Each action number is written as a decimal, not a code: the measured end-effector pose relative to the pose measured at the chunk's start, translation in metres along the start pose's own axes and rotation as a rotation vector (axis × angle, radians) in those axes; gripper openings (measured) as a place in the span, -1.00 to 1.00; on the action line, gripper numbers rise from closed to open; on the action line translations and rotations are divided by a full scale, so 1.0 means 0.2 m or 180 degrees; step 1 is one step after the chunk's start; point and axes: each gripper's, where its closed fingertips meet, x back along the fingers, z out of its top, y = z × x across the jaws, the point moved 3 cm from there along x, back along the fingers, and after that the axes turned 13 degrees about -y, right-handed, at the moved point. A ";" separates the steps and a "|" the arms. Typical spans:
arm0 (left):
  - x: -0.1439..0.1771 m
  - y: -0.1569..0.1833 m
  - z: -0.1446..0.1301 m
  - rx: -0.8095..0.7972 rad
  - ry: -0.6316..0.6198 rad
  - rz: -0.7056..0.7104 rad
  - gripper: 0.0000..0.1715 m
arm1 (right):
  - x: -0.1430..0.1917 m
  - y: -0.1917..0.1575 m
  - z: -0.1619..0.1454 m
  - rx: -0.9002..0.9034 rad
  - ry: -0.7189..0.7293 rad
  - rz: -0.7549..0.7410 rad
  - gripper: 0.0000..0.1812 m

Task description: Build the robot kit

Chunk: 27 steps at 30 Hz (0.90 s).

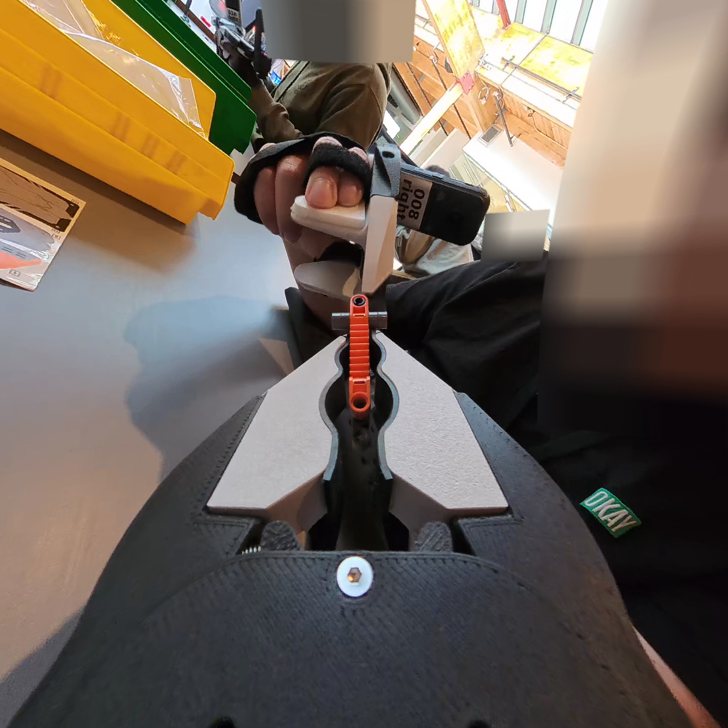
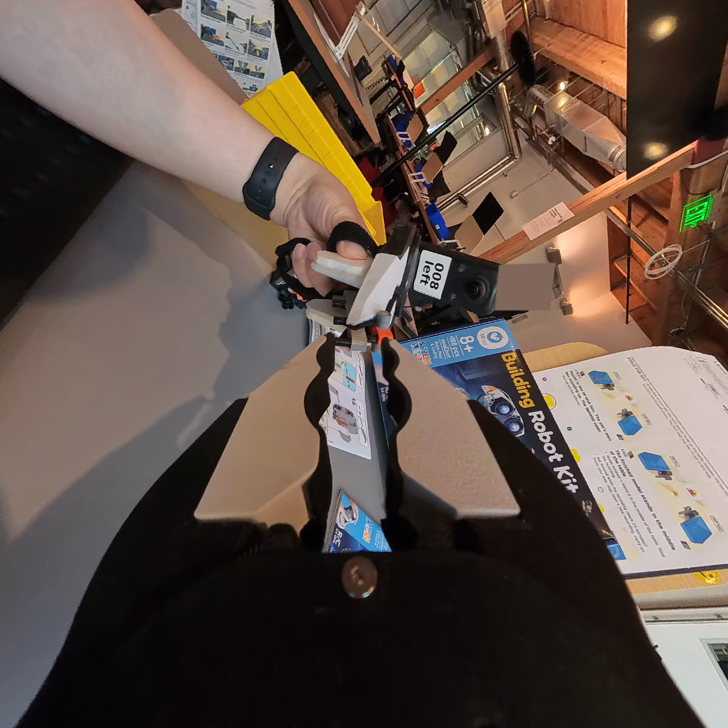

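My left gripper point(image 1: 359, 339) is shut on a slim orange ribbed toy part point(image 1: 358, 354), which stands out past the fingertips. A short grey axle point(image 1: 339, 316) crosses the orange part near its far end. My right gripper point(image 2: 356, 342) faces it tip to tip. Its jaws stand narrowly apart and close on the ends of the grey axle point(image 2: 354, 346), with the orange part point(image 2: 381, 335) beside the right fingertip. Both are held in the air above a grey table point(image 1: 118, 374). The hand on the right gripper point(image 1: 315, 189) shows in the left wrist view.
A yellow bin point(image 1: 118, 130) and a green bin point(image 1: 224, 86) stand at the table's far left, by a booklet point(image 1: 27, 228). Under the right gripper lie a blue kit box point(image 2: 512, 394), a printed sheet point(image 2: 650, 453) and an open booklet point(image 2: 348, 413). A black-clad torso point(image 1: 472, 335) is close by. Only a small space, under 4 cm, lies between the two pairs of fingers.
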 end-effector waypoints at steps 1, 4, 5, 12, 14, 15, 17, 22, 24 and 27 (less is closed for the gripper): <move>0.00 0.00 0.00 -0.0006 -0.0003 -0.0002 -0.94 | 0.01 0.01 0.00 -0.0026 0.0021 -0.0015 -0.74; 0.01 0.00 -0.02 -0.0020 -0.0077 0.0089 -0.94 | 0.01 0.03 0.02 -0.0185 0.0119 -0.0033 -0.67; 0.00 0.00 -0.02 -0.0021 -0.0100 0.0121 -0.94 | 0.01 0.04 0.03 -0.0228 0.0165 -0.0041 -0.64; -0.03 0.00 -0.03 -0.0051 -0.0214 0.0178 -0.94 | -0.02 0.01 0.00 -0.0481 0.0103 0.0219 -0.65; -0.03 -0.01 -0.03 -0.0065 -0.0241 0.0245 -0.94 | -0.02 0.01 -0.01 -0.0537 0.0113 0.0270 -0.66; -0.02 -0.02 -0.04 -0.0094 -0.0267 0.0331 -0.94 | -0.01 0.01 -0.02 -0.0578 0.0126 0.0302 -0.70; -0.02 -0.03 -0.04 -0.0248 -0.0334 0.0548 -0.95 | 0.00 0.01 -0.02 -0.0633 0.0188 0.0374 -0.82; 0.00 0.01 -0.01 -0.0474 -0.0245 0.0645 -0.94 | 0.01 -0.02 0.00 -0.0611 0.0221 0.0497 -0.86; 0.00 0.02 -0.02 -0.0494 -0.0258 0.0635 -0.94 | -0.01 -0.03 0.00 -0.0478 0.0122 0.0431 -0.85; -0.02 0.02 -0.02 -0.0509 -0.0299 0.0614 -0.94 | -0.02 -0.04 0.01 -0.0306 0.0089 0.0363 -0.86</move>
